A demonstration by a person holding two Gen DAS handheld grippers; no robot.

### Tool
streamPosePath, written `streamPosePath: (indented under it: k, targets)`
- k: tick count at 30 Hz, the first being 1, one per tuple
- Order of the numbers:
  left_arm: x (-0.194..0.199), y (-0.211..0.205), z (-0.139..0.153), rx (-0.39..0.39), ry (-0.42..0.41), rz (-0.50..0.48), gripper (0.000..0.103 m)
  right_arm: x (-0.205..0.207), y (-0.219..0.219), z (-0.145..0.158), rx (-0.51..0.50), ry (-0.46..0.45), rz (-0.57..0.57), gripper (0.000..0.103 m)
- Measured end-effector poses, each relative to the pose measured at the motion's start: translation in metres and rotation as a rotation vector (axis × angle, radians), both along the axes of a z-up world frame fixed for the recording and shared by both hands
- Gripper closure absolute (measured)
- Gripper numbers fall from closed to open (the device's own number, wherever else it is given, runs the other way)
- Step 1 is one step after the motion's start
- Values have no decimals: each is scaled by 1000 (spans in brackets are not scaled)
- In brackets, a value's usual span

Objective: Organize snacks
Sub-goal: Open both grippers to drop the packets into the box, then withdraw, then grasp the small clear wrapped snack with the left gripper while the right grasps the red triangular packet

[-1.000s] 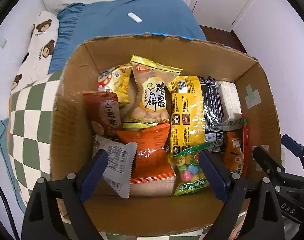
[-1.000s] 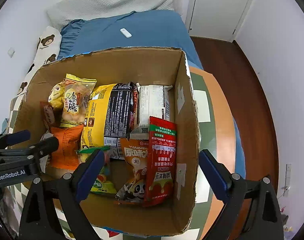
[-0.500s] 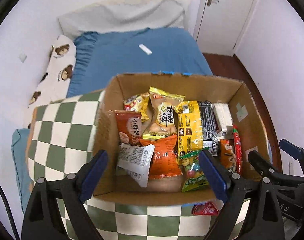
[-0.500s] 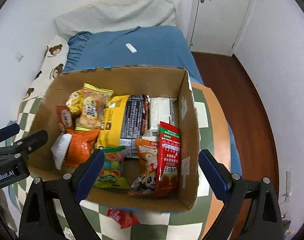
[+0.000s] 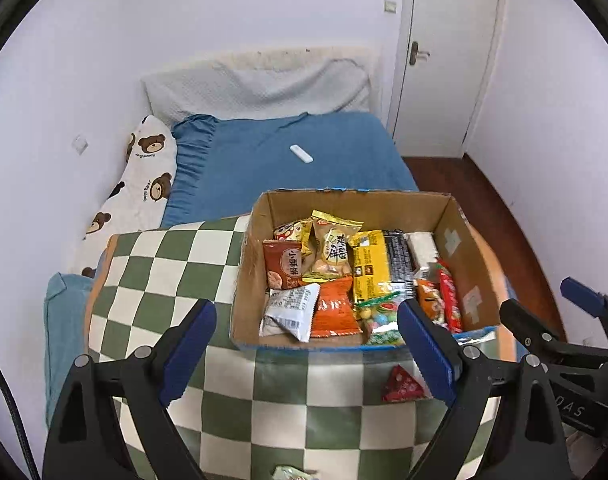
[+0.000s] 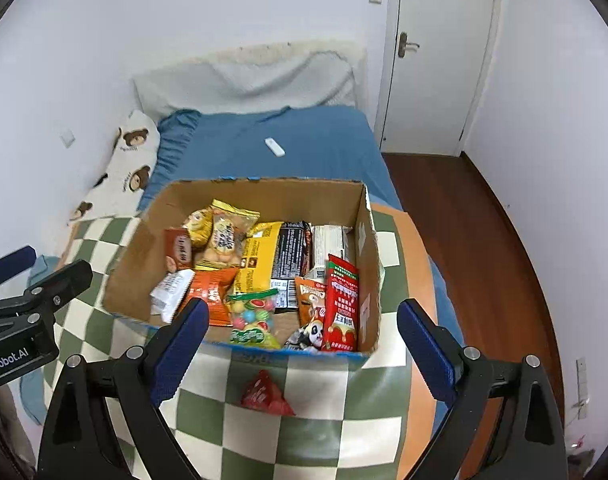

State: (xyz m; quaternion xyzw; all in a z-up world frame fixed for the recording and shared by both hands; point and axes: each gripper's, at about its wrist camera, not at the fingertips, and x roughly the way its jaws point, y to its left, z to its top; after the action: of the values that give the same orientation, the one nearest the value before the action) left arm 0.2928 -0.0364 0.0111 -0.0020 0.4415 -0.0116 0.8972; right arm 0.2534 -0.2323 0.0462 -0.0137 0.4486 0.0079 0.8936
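A cardboard box [image 5: 248, 280] [image 6: 369, 240] stands on a green-and-white checkered cloth and holds several snack packets, among them a yellow bag [image 5: 369, 268] [image 6: 260, 256], an orange bag [image 5: 333, 308] and a red sachet [image 6: 341, 308]. A small red triangular packet [image 5: 401, 386] [image 6: 266, 394] lies on the cloth in front of the box. My left gripper [image 5: 305, 352] is open and empty, above the cloth before the box. My right gripper [image 6: 300, 350] is open and empty, beside it on the right.
The checkered cloth [image 5: 156, 264] covers a table that ends at a blue bed [image 5: 288, 160] with a white remote [image 5: 301, 154] and a bear pillow [image 5: 144, 184]. A pale green packet [image 5: 292, 473] lies at the near edge. Wooden floor [image 6: 463, 220] and a door are on the right.
Both grippers have pulled back and up from the box, so the box looks smaller and the cloth and red packet in front of it have come into view. Both stay open.
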Motion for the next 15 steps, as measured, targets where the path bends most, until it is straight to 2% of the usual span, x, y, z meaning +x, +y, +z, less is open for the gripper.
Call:
streamPosePath:
  k: [8,10,12,15]
  targets:
    - [-40,7,18,-40,-46,22,10,-47,-1,31,45,-78,15,6]
    - [-45,10,13,-46,-38,31,10,-52,-2,29,78,-75,41,14]
    - [-50,16,0,-62,-8,47,10,-52,0,16,88,-29,74,45]
    - [-58,23,-27,-62,59,84,10,-47,2,-13,117,36,105,47]
